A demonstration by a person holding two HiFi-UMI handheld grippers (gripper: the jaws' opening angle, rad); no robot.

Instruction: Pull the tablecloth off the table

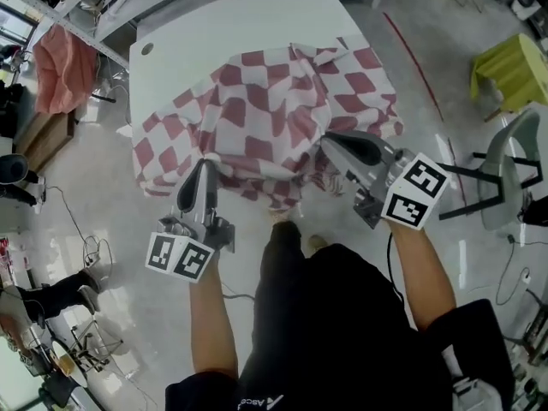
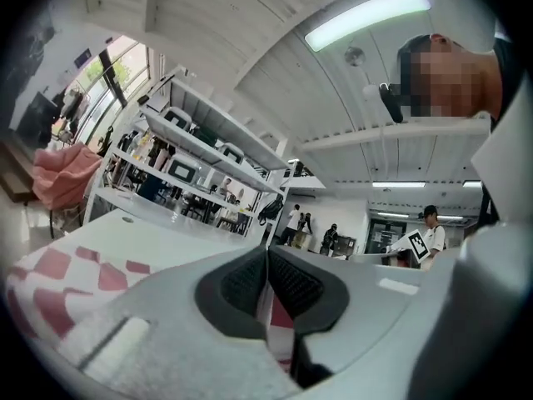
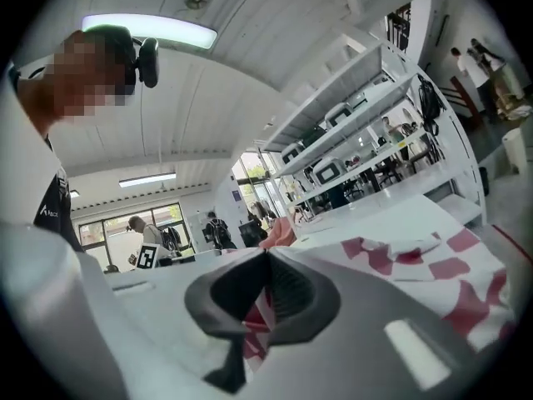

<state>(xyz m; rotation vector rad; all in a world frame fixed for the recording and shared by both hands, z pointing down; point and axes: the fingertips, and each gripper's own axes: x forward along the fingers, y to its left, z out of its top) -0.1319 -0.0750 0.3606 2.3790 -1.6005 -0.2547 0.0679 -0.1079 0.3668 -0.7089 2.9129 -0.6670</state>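
Observation:
A red-and-white checked tablecloth [image 1: 274, 110] lies bunched over the near half of a white table [image 1: 223, 24], its front edge hanging toward me. My left gripper [image 1: 208, 163] is shut on the cloth's near left edge, and cloth [image 2: 279, 315] shows pinched between its dark pads [image 2: 241, 283]. On the near right edge my right gripper [image 1: 330, 142] is shut on the cloth too, with a fold [image 3: 260, 315] caught between its pads [image 3: 287, 294]. The far part of the table top is bare.
A grey chair [image 1: 514, 178] stands to the right, a yellow-green stool [image 1: 514, 67] beyond it. A pink cloth [image 1: 64, 67] hangs at the left by shelving. Cables and a person's legs [image 1: 51, 289] lie on the floor at left. Other people stand far off.

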